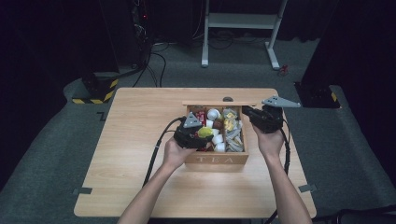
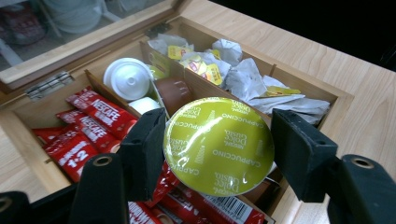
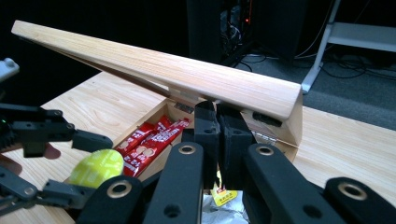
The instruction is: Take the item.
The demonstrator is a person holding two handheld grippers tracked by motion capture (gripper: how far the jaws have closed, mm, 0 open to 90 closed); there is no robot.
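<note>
A wooden box marked TEA [image 1: 217, 159] stands on the table with its lid [image 3: 163, 70] raised. My left gripper [image 2: 217, 144] hangs over the box's left part, shut on a green Cappuccino capsule [image 2: 218, 145] whose foil top faces the camera. The same capsule [image 3: 97, 168] appears between that gripper's jaws in the right gripper view. My right gripper [image 3: 218, 121] is shut with nothing between its jaws, its tips up against the underside of the lid near the hinge side. From above it sits at the box's back right corner [image 1: 247, 112].
Red Nescafé sachets [image 2: 93, 121] fill the left compartment, white capsules [image 2: 127, 78] and a brown one [image 2: 173, 91] the middle, crumpled tea bags [image 2: 261, 88] the right. Bare tabletop [image 1: 135, 154] lies left of the box. A white desk frame [image 1: 240, 21] stands behind the table.
</note>
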